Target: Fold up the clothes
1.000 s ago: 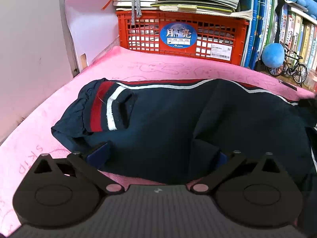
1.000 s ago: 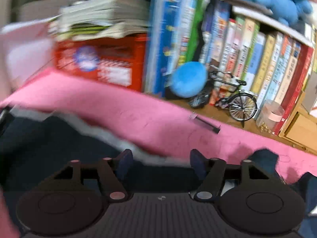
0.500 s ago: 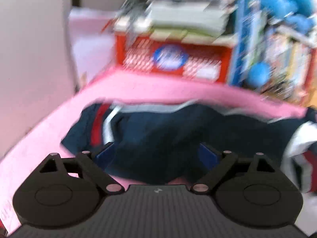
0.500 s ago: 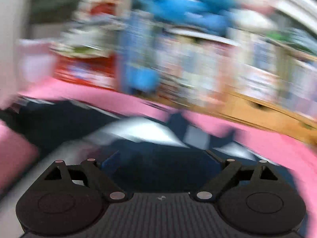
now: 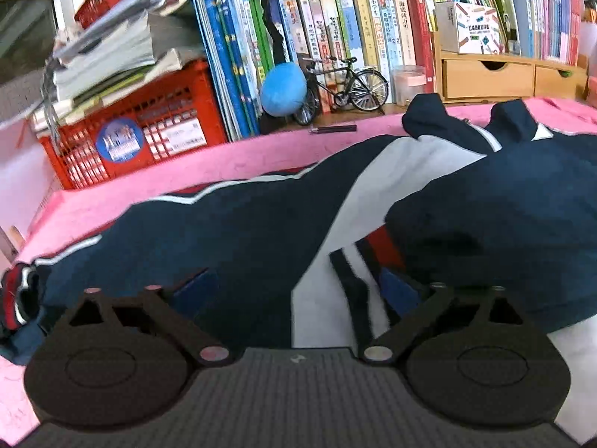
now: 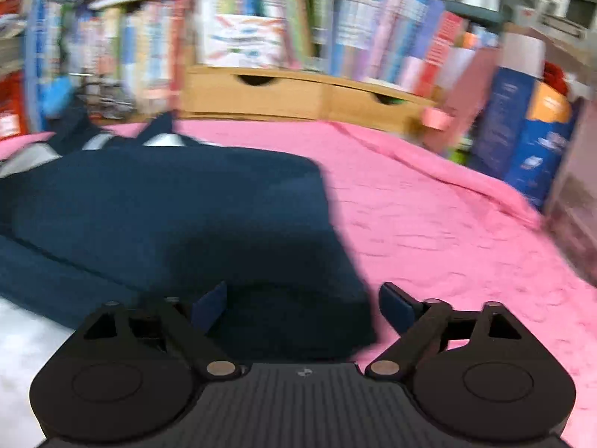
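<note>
The right wrist view is blurry, so the books [image 6: 335, 30] on the shelf cannot be read. The dark blue jacket [image 5: 242, 231] runs off the right edge, and the left gripper [image 5: 298, 291] hides its bottom.

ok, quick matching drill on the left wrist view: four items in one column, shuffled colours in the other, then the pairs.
Items:
1. crate
2. plush ball
3. blanket
4. drawer unit

Colours:
A. pink
B. light wood
C. red
D. blue

Pairs: 1-C, 2-D, 3-A, 4-B
</note>
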The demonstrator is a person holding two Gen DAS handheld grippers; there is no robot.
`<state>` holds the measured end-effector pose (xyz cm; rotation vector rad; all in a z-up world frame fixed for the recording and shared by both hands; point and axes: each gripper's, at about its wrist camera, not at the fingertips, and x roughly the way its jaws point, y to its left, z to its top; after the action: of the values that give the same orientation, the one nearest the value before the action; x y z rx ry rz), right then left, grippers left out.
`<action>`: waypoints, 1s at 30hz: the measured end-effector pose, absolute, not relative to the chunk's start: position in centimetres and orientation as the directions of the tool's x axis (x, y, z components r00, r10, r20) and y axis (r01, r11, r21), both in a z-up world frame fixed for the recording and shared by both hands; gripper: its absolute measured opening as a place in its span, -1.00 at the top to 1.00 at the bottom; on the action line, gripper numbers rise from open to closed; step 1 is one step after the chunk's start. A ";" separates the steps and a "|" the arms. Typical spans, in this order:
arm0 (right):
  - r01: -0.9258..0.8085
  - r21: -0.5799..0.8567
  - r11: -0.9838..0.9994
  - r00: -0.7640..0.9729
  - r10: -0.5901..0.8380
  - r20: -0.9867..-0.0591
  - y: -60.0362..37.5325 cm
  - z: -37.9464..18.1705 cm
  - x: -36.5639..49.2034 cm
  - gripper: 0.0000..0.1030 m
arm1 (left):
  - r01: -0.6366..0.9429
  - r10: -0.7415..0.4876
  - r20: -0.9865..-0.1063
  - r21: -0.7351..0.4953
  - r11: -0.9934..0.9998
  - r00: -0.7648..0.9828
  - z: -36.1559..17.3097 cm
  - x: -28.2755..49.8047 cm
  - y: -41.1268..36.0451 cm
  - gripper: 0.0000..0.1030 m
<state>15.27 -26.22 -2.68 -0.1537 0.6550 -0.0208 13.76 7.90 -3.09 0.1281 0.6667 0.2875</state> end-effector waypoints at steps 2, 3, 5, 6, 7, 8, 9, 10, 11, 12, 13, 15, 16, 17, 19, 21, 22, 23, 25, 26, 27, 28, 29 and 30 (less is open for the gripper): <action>0.049 -0.137 0.989 0.776 -0.124 -0.618 -27.7 -2.4 15.8 -0.79 | -0.214 0.307 -0.572 0.226 0.950 0.761 -3.3 13.5 7.8 -0.96; 0.040 -0.163 0.986 0.790 -0.131 -0.599 -27.1 -1.8 15.7 -0.72 | -0.214 0.313 -0.567 0.235 0.948 0.762 -3.3 13.5 7.6 -0.96; 0.021 -0.212 0.977 0.817 -0.139 -0.560 -25.8 -0.6 15.4 -0.67 | -0.215 0.317 -0.564 0.242 0.946 0.763 -3.2 13.4 7.5 -0.96; -0.055 -0.171 0.984 0.827 -0.051 -0.560 -24.4 0.2 15.6 -0.67 | -0.215 0.312 -0.567 0.233 0.948 0.763 -3.2 13.5 7.6 -0.96; -0.132 -0.131 0.983 0.830 0.038 -0.556 -23.0 0.9 15.8 -0.67 | -0.215 0.307 -0.570 0.224 0.951 0.762 -3.2 13.5 7.7 -0.96; -0.209 -0.091 0.974 0.827 0.126 -0.548 -21.7 1.6 15.9 -0.63 | -0.215 0.294 -0.577 0.203 0.955 0.762 -3.2 13.6 8.0 -0.96; -0.285 -0.052 0.957 0.816 0.214 -0.537 -20.3 2.3 16.1 -0.59 | -0.215 0.282 -0.585 0.182 0.959 0.761 -3.2 13.7 8.3 -0.97; -0.357 -0.018 0.934 0.788 0.291 -0.543 -17.7 2.6 17.0 -0.53 | -0.217 0.266 -0.594 0.154 0.964 0.759 -3.2 13.7 8.7 -0.98; -0.413 -0.002 0.911 0.759 0.343 -0.554 -15.3 2.5 18.0 -0.34 | -0.219 0.250 -0.604 0.126 0.968 0.757 -3.2 13.7 9.1 -1.00; -0.467 0.014 0.884 0.726 0.392 -0.565 -12.9 2.3 19.0 -0.12 | -0.221 0.233 -0.612 0.097 0.971 0.756 -3.3 13.7 9.6 -1.00; -0.514 0.011 0.858 0.689 0.421 -0.590 -9.8 1.6 20.4 0.03 | -0.221 0.217 -0.620 0.070 0.973 0.754 -3.3 13.7 10.0 -1.00; -0.548 -0.021 0.836 0.640 0.403 -0.655 -5.0 -0.4 22.9 0.57 | -0.222 0.189 -0.630 0.026 0.975 0.753 -3.4 13.7 10.6 -1.00; -0.553 -0.036 0.832 0.620 0.382 -0.686 -2.7 -1.5 24.3 0.57 | -0.223 0.178 -0.634 0.009 0.975 0.753 -3.5 13.7 10.9 -1.00; -0.545 -0.043 0.838 0.621 0.368 -0.692 -1.5 -2.5 25.3 0.58 | -0.224 0.168 -0.637 -0.008 0.974 0.752 -3.5 13.7 11.2 -1.00; -0.530 -0.081 0.844 0.649 0.343 -0.679 0.6 -3.7 27.2 0.62 | -0.226 0.153 -0.641 -0.033 0.973 0.752 -3.6 13.7 11.6 -1.00; -0.516 -0.061 0.854 0.649 0.344 -0.679 1.1 -3.8 29.2 0.57 | -0.223 0.148 -0.641 -0.038 0.974 0.753 -3.6 13.6 11.6 -1.00; -0.502 -0.046 0.863 0.643 0.337 -0.688 1.4 -3.7 30.4 0.53 | -0.221 0.146 -0.641 -0.039 0.974 0.754 -3.6 13.6 11.6 -1.00; -0.491 -0.041 0.870 0.641 0.329 -0.693 1.5 -3.4 30.9 0.46 | -0.221 0.141 -0.641 -0.045 0.974 0.755 -3.6 13.5 11.7 -1.00; -0.465 -0.029 0.885 0.637 0.312 -0.705 1.9 -2.3 31.7 0.44 | -0.218 0.125 -0.636 -0.069 0.973 0.761 -3.6 13.4 12.0 -1.00; -0.450 -0.017 0.893 0.639 0.309 -0.705 1.7 -1.7 31.4 0.44 | -0.218 0.114 -0.631 -0.089 0.972 0.767 -3.5 13.2 12.3 -0.99; -0.435 -0.005 0.900 0.641 0.306 -0.704 1.5 -1.1 31.1 0.43 | -0.225 0.100 -0.614 -0.129 0.966 0.783 -3.4 12.7 12.9 -0.97; -0.443 0.022 0.896 0.645 0.335 -0.687 1.2 -0.3 29.8 0.41 | -0.234 0.090 -0.595 -0.169 0.958 0.798 -3.2 12.2 13.6 -0.94; -0.462 0.032 0.886 0.644 0.360 -0.675 1.2 0.3 28.5 0.36 | -0.269 0.112 -0.562 -0.204 0.941 0.819 -2.7 11.2 14.6 -0.84; -0.482 0.041 0.875 0.643 0.385 -0.662 1.2 0.8 27.1 0.33 | -0.303 0.137 -0.529 -0.241 0.922 0.837 -2.1 10.0 15.7 -0.85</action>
<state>27.09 1.19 0.81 -0.1440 0.7192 0.4954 10.02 15.66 -2.13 -0.3245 0.5304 0.2371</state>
